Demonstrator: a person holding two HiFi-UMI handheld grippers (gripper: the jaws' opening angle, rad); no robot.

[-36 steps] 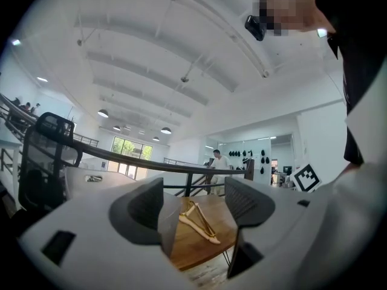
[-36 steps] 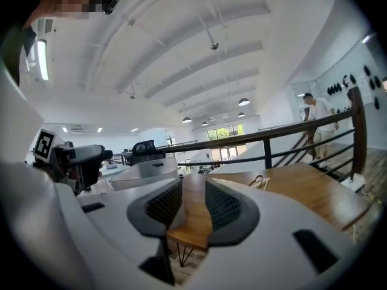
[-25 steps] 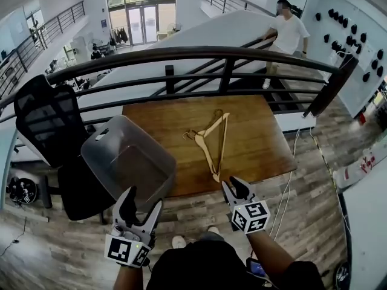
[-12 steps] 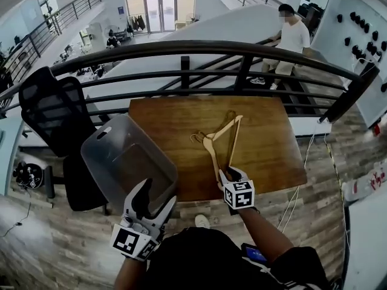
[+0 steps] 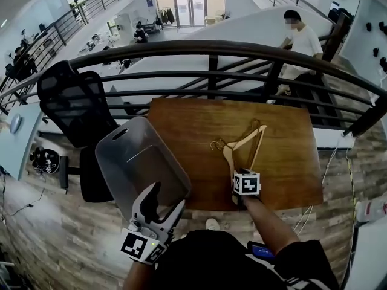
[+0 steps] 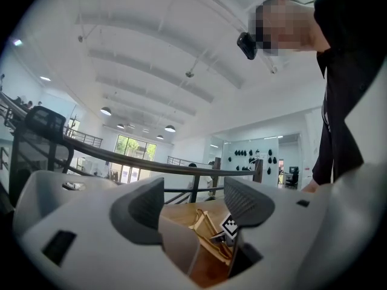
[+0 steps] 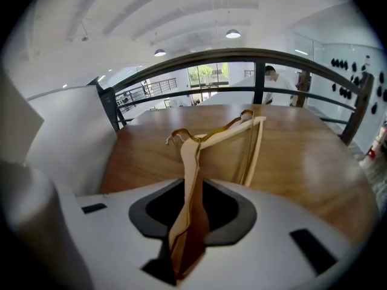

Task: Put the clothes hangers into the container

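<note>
The right tongs (image 5: pixel 240 174) tilt down at the bench's near edge, and the near arm of the pale wooden hanger (image 7: pixel 190 162) runs up between their jaws. The jaws have just been closing. Dark gaps show on both sides of the arm, so I judge that they straddle it and do not pinch it yet. That end is probably chosen because it is the part nearest the person.

The left tongs (image 5: pixel 163 201) are held level and spread, gripping nothing. The near corner of the grey container (image 5: pixel 121 162) shows between their jaws, likely so they can steady it.

The container sits tilted just left of the right tongs, at the bench's (image 5: pixel 290 162) left corner, with its mouth facing up. The hanger lies flat ahead of the right tongs. Something darker, perhaps a second hanger, lies under it.

Nothing lies between the hanger and the container.

Beyond the left tongs stands a black chair (image 5: pixel 72 107). Past the bench are a dark railing (image 5: pixel 242 50) and a person (image 5: pixel 299 38) on the stairs.
</note>
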